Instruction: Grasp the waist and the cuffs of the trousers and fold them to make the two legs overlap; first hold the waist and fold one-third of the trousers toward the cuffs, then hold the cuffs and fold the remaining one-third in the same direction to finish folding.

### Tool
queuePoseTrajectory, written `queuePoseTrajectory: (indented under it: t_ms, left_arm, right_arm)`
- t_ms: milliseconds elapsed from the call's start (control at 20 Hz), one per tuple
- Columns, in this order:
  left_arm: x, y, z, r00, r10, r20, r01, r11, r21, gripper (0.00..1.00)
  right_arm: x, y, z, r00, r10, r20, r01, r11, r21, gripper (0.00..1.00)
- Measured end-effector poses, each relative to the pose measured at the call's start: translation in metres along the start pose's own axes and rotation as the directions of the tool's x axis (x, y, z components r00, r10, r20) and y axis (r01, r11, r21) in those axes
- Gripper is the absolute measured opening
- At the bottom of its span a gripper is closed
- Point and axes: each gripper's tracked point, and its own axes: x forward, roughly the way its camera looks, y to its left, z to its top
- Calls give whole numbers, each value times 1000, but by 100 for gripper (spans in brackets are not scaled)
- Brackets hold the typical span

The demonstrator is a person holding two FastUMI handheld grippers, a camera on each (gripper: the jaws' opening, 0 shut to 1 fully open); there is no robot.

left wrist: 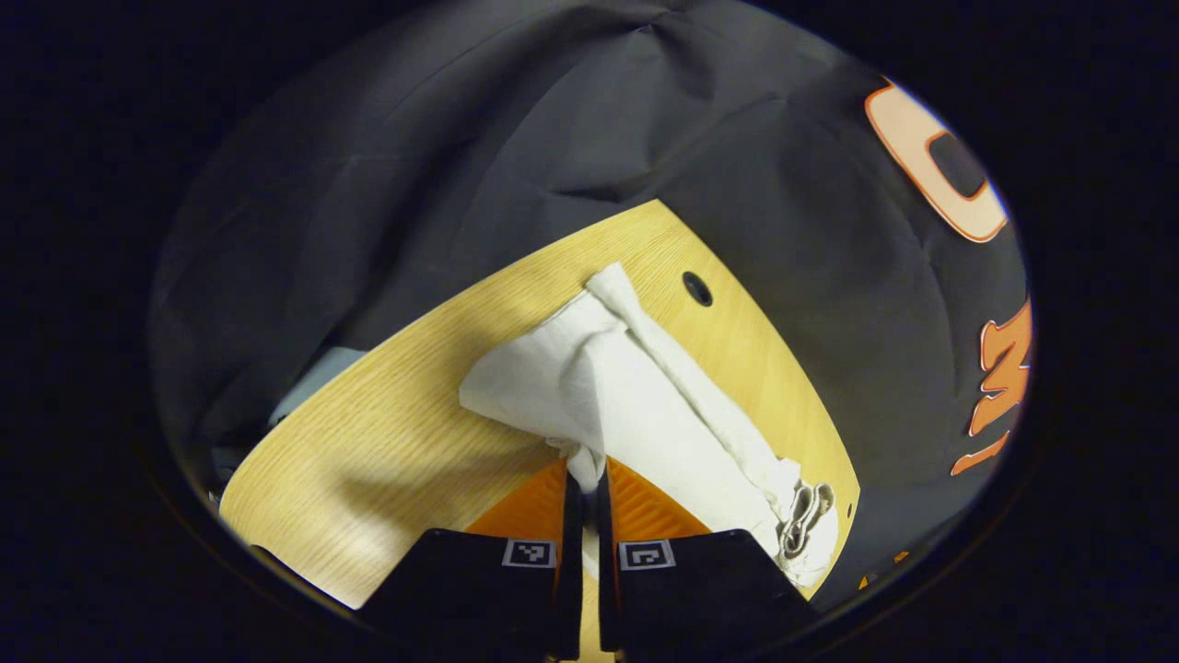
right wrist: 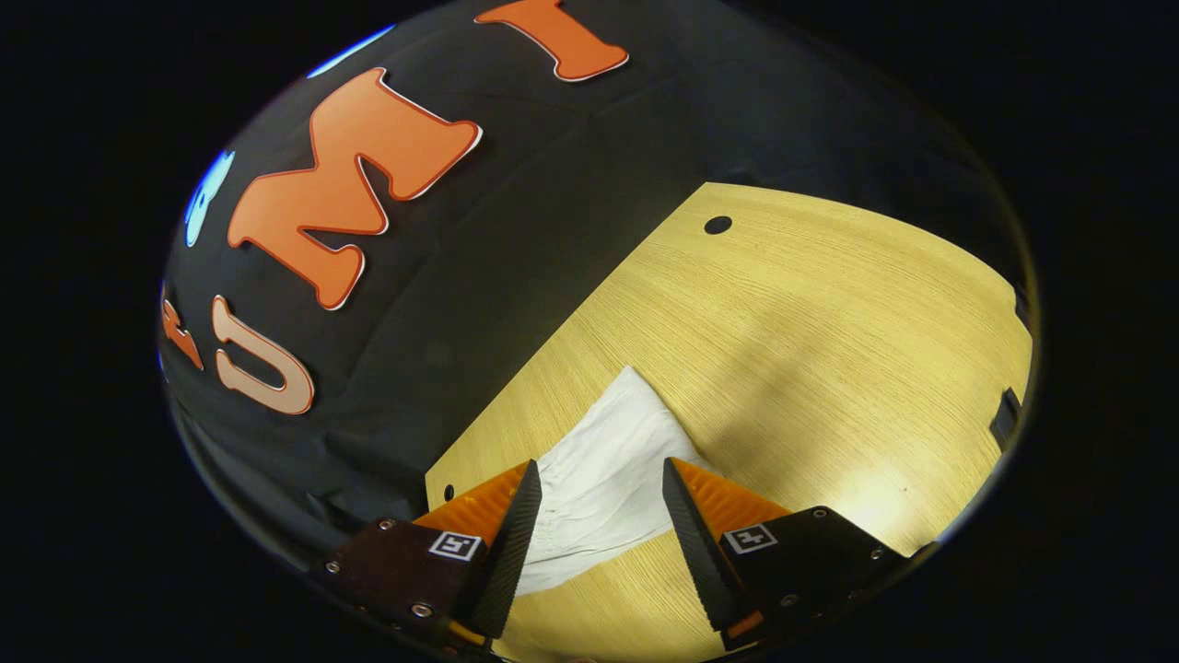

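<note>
White trousers (left wrist: 636,396) lie bunched lengthwise on the wooden table (left wrist: 396,433), with a drawstring end at the lower right of the left gripper view. My left gripper (left wrist: 587,474) is shut on a pinch of the white cloth at its near edge. In the right gripper view, one end of the trousers (right wrist: 603,474) lies flat on the table (right wrist: 811,350). My right gripper (right wrist: 599,483) stands open, its two fingers straddling that end, not pressing on it.
The table has a small round hole (left wrist: 697,288) beyond the trousers and another hole (right wrist: 717,225) near its far corner in the right gripper view. Black cloth wall (left wrist: 516,120) hangs close behind the table's edges. Bare wood stretches to the right of the trousers in the right gripper view.
</note>
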Motion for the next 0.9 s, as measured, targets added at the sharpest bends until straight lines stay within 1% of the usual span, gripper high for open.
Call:
queuePoseTrajectory:
  t_ms: [50, 150, 300, 400, 450, 600, 650, 750, 900]
  left_arm:
    - [-6, -5, 2, 1000, 8, 15, -8, 1000, 16, 11]
    - [-15, -14, 4, 1000, 12, 26, -13, 999, 32, 11]
    - [-36, -34, 10, 997, 6, 72, -9, 999, 39, 11]
    - [-49, -53, 14, 996, 3, 87, -6, 999, 39, 11]
    - [-56, -65, 17, 995, -3, 99, 0, 999, 35, 11]
    - [-73, -97, 25, 989, -29, 144, 22, 999, 50, 11]
    - [-78, -109, 26, 987, -37, 155, 28, 998, 63, 11]
    - [-86, -130, 26, 984, -46, 171, 32, 996, 85, 11]
    - [-99, -168, 24, 977, -84, 195, 62, 992, 112, 11]
  right_arm:
    - [-1, -2, 4, 1000, 3, 2, -3, 1000, -1, 81]
    - [0, -12, 9, 1000, -22, 7, 22, 1000, -14, 80]
    - [-2, -9, 19, 1000, 6, 2, -6, 998, -66, 80]
    - [-6, -13, 25, 1000, 4, 8, -3, 995, -100, 81]
    - [-6, -17, 28, 1000, -8, 8, 9, 992, -128, 80]
    - [-13, -23, 39, 1000, -12, 27, 18, 973, -230, 80]
    - [-15, -24, 43, 1000, -7, 29, 14, 968, -252, 82]
    - [-17, -27, 48, 1000, 7, 29, 1, 960, -279, 87]
    - [-16, -35, 53, 1000, 11, 23, -4, 951, -309, 88]
